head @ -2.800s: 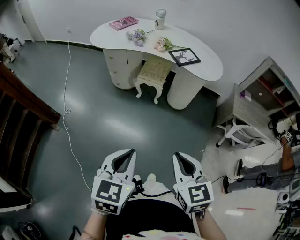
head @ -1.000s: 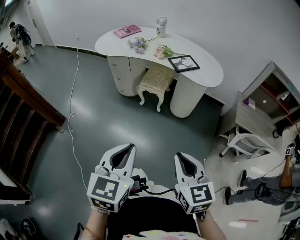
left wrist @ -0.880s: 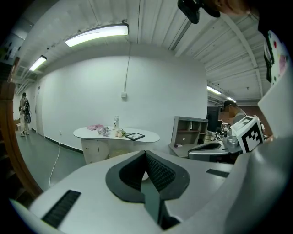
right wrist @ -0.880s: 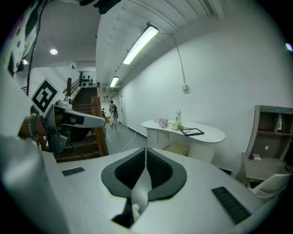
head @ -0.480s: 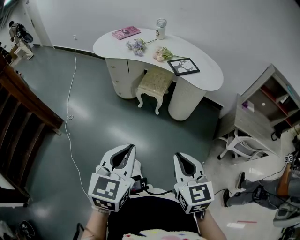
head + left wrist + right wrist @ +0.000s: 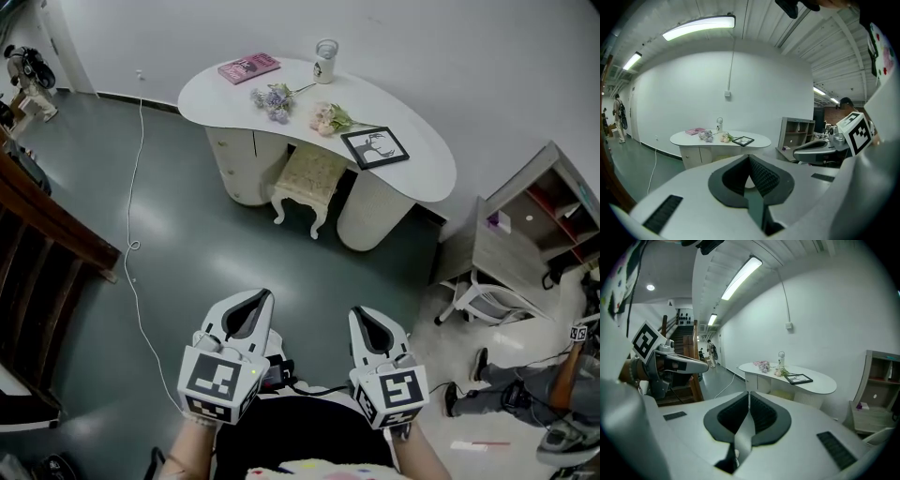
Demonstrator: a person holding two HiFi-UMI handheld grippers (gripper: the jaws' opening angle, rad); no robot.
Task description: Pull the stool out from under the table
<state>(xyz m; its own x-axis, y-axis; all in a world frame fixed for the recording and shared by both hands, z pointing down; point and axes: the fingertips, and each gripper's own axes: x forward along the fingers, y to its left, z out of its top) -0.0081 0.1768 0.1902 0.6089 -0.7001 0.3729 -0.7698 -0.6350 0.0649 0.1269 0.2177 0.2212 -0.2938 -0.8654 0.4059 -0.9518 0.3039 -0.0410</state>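
Note:
A small stool [image 6: 310, 176] with a cream patterned cushion and white curved legs stands tucked halfway under a white kidney-shaped table [image 6: 422, 169] at the far wall. Both grippers hang low in front of me, well short of the stool, across a stretch of dark green floor. My left gripper [image 6: 249, 305] is shut with nothing in it. My right gripper [image 6: 364, 318] is shut and empty too. In the left gripper view the table [image 6: 689, 139] shows far ahead; in the right gripper view the table [image 6: 820, 384] and stool cushion [image 6: 780, 394] show beyond the closed jaws.
On the table lie a pink book [image 6: 248, 67], a jar [image 6: 325, 48], two flower bunches [image 6: 273, 100] and a framed picture [image 6: 374, 147]. A white cable [image 6: 133, 244] trails over the floor at left. Dark wooden stairs [image 6: 37, 244] stand left; a grey shelf unit [image 6: 525, 234], white chair [image 6: 483, 300] and a person's legs [image 6: 506, 394] are right.
The view has shifted a little; table and stool sit slightly lower and further right in the head view. Both grippers stay shut in the same place before me.

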